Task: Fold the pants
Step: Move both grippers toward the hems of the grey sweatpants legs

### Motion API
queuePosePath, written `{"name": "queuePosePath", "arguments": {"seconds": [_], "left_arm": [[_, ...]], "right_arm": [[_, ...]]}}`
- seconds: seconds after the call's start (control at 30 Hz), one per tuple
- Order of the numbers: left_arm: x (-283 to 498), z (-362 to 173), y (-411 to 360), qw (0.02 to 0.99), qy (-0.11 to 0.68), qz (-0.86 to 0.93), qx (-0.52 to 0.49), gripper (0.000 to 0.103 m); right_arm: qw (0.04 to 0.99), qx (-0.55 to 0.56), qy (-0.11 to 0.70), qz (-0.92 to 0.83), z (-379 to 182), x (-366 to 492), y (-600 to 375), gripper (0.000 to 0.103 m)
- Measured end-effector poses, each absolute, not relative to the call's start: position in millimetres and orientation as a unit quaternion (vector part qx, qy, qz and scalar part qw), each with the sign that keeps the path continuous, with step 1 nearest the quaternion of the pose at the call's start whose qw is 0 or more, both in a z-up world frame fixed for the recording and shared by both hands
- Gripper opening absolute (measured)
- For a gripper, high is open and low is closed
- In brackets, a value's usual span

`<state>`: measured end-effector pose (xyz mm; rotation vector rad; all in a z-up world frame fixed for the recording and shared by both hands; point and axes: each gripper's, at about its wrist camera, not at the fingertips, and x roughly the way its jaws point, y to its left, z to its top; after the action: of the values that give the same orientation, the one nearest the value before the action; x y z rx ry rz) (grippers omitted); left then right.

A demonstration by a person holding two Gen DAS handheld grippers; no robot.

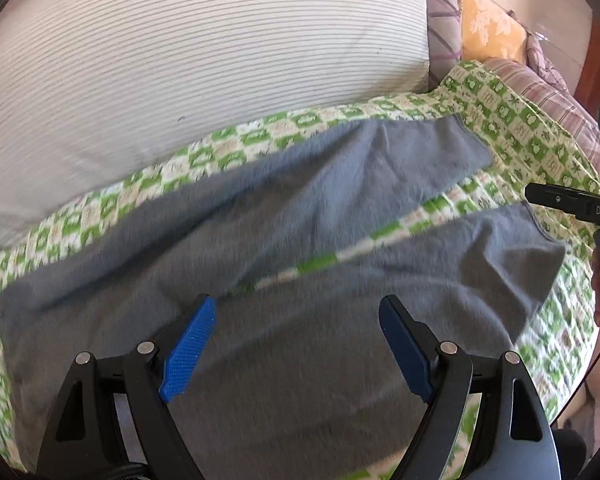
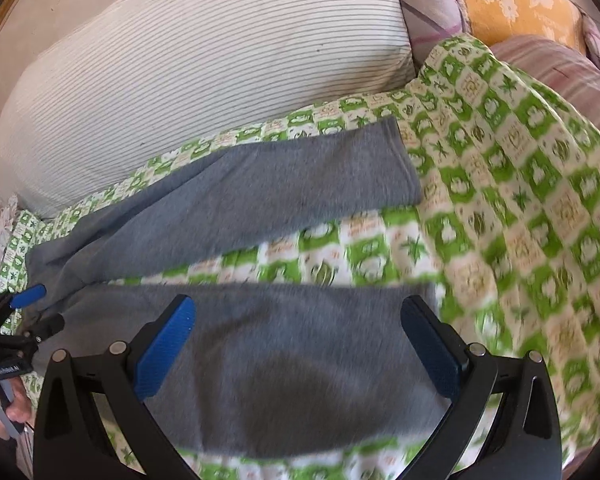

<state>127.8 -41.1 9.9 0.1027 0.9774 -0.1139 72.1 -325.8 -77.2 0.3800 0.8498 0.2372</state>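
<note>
Grey pants (image 1: 260,240) lie flat on a green-and-white patterned bedspread (image 1: 520,132), the two legs spread apart in a V. My left gripper (image 1: 296,308) is open and empty, hovering above the waist end. My right gripper (image 2: 298,308) is open and empty above the near leg (image 2: 280,344), close to its cuff. The far leg (image 2: 260,192) runs toward the pillow. The left gripper (image 2: 40,308) shows at the left edge of the right wrist view; the right gripper (image 1: 560,200) shows at the right edge of the left wrist view.
A large white striped pillow (image 1: 180,60) lies just behind the pants. Purple plaid bedding (image 1: 540,80) and an orange floral cushion (image 2: 520,0) sit at the back right. The bedspread (image 2: 520,200) stretches to the right of the cuffs.
</note>
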Motion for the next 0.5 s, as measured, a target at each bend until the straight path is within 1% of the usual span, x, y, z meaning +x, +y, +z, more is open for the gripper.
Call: {"name": "queuePosePath", "arguments": {"seconds": [0.23,0.5], "left_arm": [[181.3,9.1,-46.5,0.872,0.475,-0.071,0.098,0.084],[241.7,4.9,-41.7,0.864,0.481,-0.095,0.115,0.084]], "right_arm": [[0.891,0.153,0.411,0.113,-72.9,118.5,-339.6,0.103],[0.884,0.193,0.411,0.11,-76.8,183.5,-382.4,0.102]]}}
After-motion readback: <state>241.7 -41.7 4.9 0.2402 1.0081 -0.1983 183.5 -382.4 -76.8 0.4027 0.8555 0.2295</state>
